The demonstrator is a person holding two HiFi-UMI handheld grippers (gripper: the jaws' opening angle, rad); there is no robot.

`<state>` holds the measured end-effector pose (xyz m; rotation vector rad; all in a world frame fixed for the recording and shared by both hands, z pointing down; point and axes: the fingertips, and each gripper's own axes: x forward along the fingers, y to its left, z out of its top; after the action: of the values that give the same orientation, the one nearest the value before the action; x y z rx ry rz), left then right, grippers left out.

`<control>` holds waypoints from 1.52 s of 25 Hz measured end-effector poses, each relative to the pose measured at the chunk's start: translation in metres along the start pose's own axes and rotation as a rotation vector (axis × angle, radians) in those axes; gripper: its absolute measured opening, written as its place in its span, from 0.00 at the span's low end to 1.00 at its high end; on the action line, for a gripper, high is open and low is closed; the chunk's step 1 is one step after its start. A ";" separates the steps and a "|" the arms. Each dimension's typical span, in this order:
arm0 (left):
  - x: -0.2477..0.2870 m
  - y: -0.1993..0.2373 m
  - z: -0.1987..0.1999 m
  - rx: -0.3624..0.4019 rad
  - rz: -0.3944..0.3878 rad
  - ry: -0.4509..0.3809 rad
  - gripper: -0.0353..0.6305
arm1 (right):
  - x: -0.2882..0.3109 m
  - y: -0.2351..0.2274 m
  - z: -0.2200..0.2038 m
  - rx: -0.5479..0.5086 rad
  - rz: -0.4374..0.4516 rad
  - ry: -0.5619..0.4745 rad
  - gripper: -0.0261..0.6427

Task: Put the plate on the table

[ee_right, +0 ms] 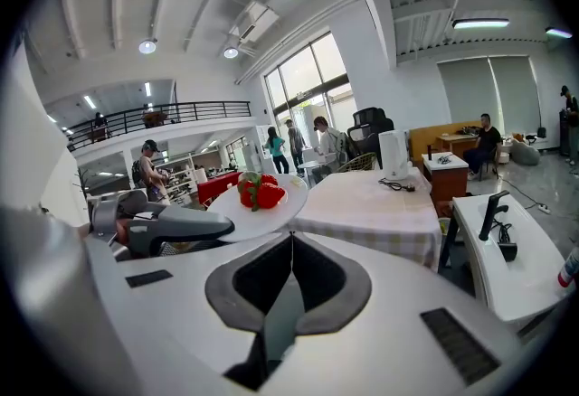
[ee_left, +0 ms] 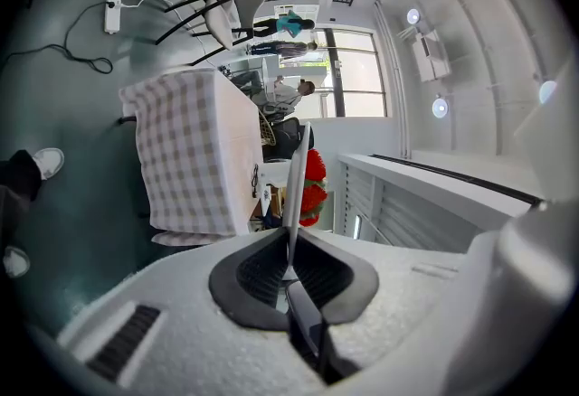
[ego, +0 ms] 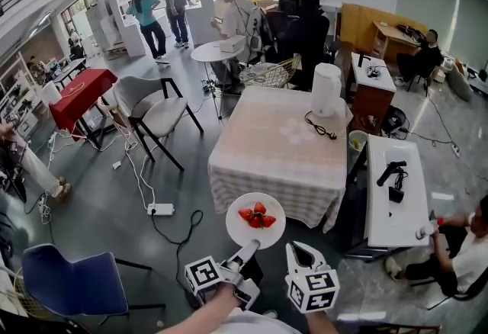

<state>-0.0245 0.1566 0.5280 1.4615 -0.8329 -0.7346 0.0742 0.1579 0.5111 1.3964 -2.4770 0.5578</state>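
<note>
The plate (ego: 239, 232) is up in the air, roughly level, with strawberries (ego: 257, 216) heaped at its centre. The left gripper (ego: 248, 250) has it, jaws clamped tight on the rim at the plate's six o'clock. In the left gripper view the plate (ee_left: 295, 177) runs edge-on out of the pads. The right gripper (ego: 297, 252) sits at the plate's four o'clock, just beside it, jaws together on nothing. At twelve o'clock lies the table (ego: 267, 149) under its checked cloth, a white appliance (ego: 326, 90) at its far two o'clock corner.
</note>
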 end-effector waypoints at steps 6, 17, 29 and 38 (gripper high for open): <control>0.039 0.007 0.041 -0.028 0.001 0.018 0.08 | 0.049 -0.016 0.018 0.006 -0.024 0.017 0.05; 0.110 0.021 0.147 -0.058 0.012 0.131 0.08 | 0.155 -0.020 0.073 0.038 -0.105 0.027 0.05; 0.162 0.040 0.211 -0.091 0.006 0.228 0.08 | 0.229 -0.023 0.092 0.051 -0.169 0.065 0.05; 0.192 0.051 0.228 -0.034 0.028 0.278 0.08 | 0.264 -0.046 0.101 0.068 -0.170 0.055 0.05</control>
<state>-0.1156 -0.1283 0.5719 1.4780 -0.6235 -0.5073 -0.0243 -0.1099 0.5322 1.5764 -2.2889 0.6395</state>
